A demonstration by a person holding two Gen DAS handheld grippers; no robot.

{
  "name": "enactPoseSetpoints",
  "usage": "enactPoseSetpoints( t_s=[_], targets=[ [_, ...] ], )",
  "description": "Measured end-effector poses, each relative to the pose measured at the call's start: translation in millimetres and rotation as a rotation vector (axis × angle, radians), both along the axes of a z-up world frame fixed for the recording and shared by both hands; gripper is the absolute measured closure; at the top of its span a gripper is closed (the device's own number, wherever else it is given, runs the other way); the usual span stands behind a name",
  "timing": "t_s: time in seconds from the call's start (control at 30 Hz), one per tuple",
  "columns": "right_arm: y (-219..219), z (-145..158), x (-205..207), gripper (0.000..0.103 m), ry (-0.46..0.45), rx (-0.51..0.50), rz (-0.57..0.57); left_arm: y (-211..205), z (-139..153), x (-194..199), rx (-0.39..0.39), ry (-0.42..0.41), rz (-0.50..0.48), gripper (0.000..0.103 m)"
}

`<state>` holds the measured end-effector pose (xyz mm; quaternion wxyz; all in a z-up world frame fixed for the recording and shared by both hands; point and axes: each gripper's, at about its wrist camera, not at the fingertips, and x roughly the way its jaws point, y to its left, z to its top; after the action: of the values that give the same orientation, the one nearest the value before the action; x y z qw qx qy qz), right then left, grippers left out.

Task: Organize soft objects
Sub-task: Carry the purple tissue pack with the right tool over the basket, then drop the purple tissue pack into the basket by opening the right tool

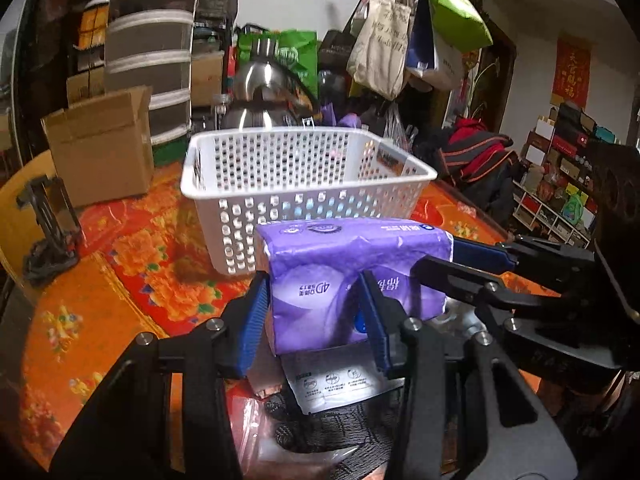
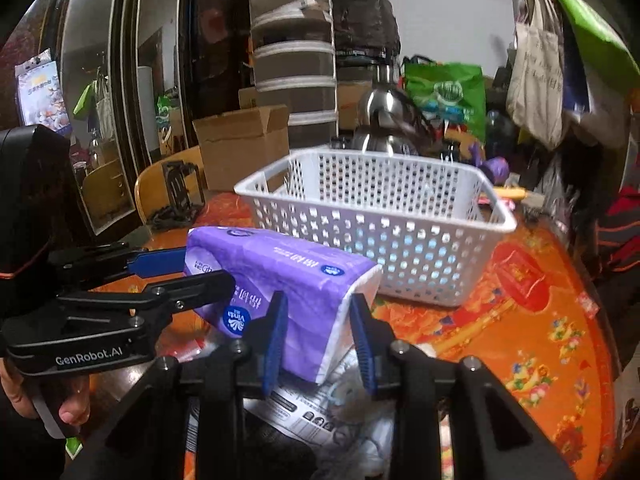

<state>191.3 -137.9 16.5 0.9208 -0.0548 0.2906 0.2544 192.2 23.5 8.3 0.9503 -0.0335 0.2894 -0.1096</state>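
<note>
A purple tissue pack (image 1: 348, 272) is held in the air just in front of a white perforated basket (image 1: 304, 184). My left gripper (image 1: 316, 312) is shut on its left end, and my right gripper (image 2: 318, 328) is shut on its other end (image 2: 296, 292). Each gripper shows in the other's view: the right one (image 1: 460, 256) at the right side, the left one (image 2: 192, 272) at the left side. The basket (image 2: 380, 216) looks empty inside. Below the pack lie a white printed packet (image 1: 336, 384), dark fabric (image 1: 344, 428) and clear plastic bags (image 2: 360, 432).
The table has an orange floral cloth (image 1: 140, 272). A cardboard box (image 1: 100, 144) stands back left, a black stand (image 1: 48, 224) at the left edge, a steel kettle (image 1: 260, 96) behind the basket. Tote bags (image 1: 384, 40) hang above.
</note>
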Motion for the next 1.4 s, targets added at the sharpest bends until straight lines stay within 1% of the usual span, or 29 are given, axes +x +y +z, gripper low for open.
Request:
enactPoseSetpoints(
  t_s=[0.23,0.33,0.43,0.67,0.77,0.8,0.87,0.97,1.0,1.1,1.17,1.23,1.3,1.4],
  targets=[
    [-1.8,33.4,-2.1,0.072,-0.041,0.018,0.005,-3.2,32.2,-2.3,0.012,-0.041,-0.002,0.06],
    [-1.9,47.3,0.5,0.072,-0.059,0.01,-0.002,-3.5,47.8,3.4,0.008,-0.053,-0.007,0.06],
    [-2.6,62.8,8.7,0.072,-0.064,0.013,-0.001,-3.7,69.9,13.4,0.009,-0.072,-0.01,0.06],
    [-3.6,109.7,35.3,0.073,-0.105,0.012,-0.01,-2.4,120.1,49.7,0.001,-0.112,-0.012,0.06],
    [-2.2,124.2,53.0,0.073,-0.108,0.011,-0.009,0.0,133.4,72.4,0.003,-0.113,-0.004,0.06],
    [-1.1,127.6,58.7,0.072,-0.108,0.006,-0.005,-0.2,135.7,81.0,0.015,-0.115,0.0,0.06],
    [-1.2,131.5,76.1,0.073,-0.096,0.021,-0.002,1.9,135.7,98.3,0.017,-0.103,0.005,0.06],
    [-1.3,126.9,99.5,0.073,-0.07,0.037,0.001,5.8,127.0,122.3,0.02,-0.083,0.024,0.06],
    [-0.6,122.6,108.9,0.073,-0.058,0.04,0.008,5.4,123.2,130.0,0.03,-0.076,0.027,0.06],
    [0.7,107.3,128.0,0.073,-0.017,0.051,0.012,9.5,107.6,149.8,0.012,-0.047,0.029,0.06],
    [2.6,100.1,137.8,0.072,-0.007,0.043,0.014,12.0,97.2,164.9,-0.002,-0.022,0.038,0.06],
    [5.4,92.4,148.8,0.073,0.005,0.038,0.007,11.5,85.6,180.1,0.006,0.006,0.051,0.06],
    [9.4,82.1,163.9,0.073,0.038,0.026,0.006,12.6,72.7,193.0,0.007,0.034,0.055,0.06],
    [13.0,67.6,177.7,0.073,0.068,0.0,0.006,16.7,54.4,211.3,-0.019,0.077,0.061,0.06]
  ],
)
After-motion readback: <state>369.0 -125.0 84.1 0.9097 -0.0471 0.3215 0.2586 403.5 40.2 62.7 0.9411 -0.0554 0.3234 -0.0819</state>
